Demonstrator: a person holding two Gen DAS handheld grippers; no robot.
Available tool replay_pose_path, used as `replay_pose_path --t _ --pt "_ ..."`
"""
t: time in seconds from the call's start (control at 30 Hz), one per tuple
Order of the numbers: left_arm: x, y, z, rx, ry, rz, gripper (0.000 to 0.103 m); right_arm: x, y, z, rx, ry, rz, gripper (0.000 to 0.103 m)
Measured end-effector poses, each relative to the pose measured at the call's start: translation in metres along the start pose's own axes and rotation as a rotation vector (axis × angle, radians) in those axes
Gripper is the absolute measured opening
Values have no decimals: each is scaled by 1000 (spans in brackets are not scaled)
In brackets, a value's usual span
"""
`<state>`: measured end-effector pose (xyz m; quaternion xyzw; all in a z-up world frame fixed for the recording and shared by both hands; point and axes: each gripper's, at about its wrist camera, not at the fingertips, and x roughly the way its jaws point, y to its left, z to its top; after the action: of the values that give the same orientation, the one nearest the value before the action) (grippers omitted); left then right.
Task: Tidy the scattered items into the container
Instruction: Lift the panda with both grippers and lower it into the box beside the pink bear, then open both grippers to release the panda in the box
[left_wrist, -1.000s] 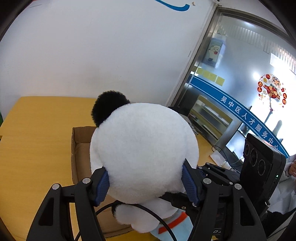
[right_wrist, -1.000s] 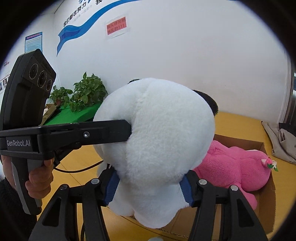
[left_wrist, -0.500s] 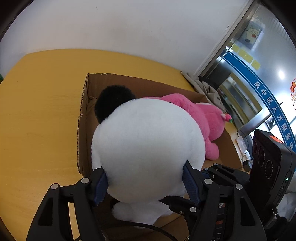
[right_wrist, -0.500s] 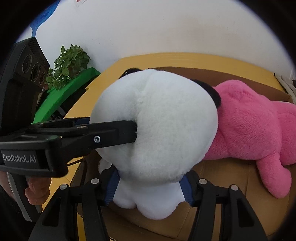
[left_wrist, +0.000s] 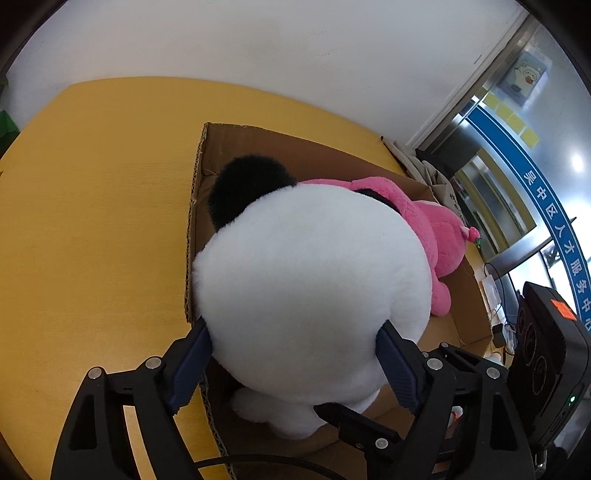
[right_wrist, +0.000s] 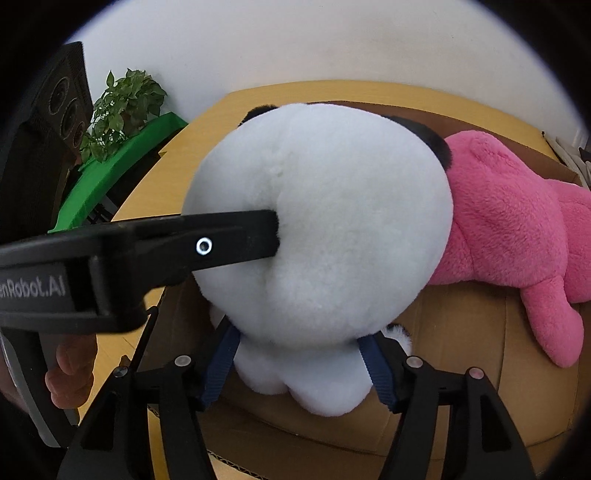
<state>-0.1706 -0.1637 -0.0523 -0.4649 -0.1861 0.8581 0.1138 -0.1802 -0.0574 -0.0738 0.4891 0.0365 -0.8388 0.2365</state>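
Panda plush (left_wrist: 310, 280): big round white fluffy head, black ears, small white body below. Held over left end of cardboard box (left_wrist: 207, 155), lower part inside box opening. Left tongs (left_wrist: 293, 354) clamped on both sides of head, blue pads pressed into fur. Right tongs (right_wrist: 299, 363) pinch plush at neck under head. Pink plush (right_wrist: 517, 236) lies in box, touching panda. Box sits on yellow desk (left_wrist: 92, 221). Potted plant (right_wrist: 122, 107) beyond desk.
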Motion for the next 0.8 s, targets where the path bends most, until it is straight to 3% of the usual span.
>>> replay_pose_path --t 0.13,0.27,0.3,0.33,0.43,0.5,0.57,0.63,0.8 --pt "-8 -6 -2 -13 2 -12 82 -9 -2 -3 -4 -8 11 35" --pt "-20 -23 -3 28 -7 4 81 -21 -7 -4 43 36 65 28" --pt "-18 -25 -3 37 -2 28 81 -23 -7 -4 55 52 74 20" --pt "-12 -26 -3 39 19 50 82 -23 -5 -4 50 65 82 4" --pt "8 -13 -4 -4 74 40 89 -3 0 -1 12 117 45 5" --pt "10 -6 -6 -9 62 22 93 5 -4 -5 1 124 47 7" --pt "7 -4 -7 -8 49 10 92 -2 -12 -8 32 107 75 18" --pt "0 -1 -6 -18 26 11 92 -14 -21 -12 66 70 47 82" --pt "-43 -7 -11 12 -81 64 91 -66 -47 -26 130 -91 26 85"
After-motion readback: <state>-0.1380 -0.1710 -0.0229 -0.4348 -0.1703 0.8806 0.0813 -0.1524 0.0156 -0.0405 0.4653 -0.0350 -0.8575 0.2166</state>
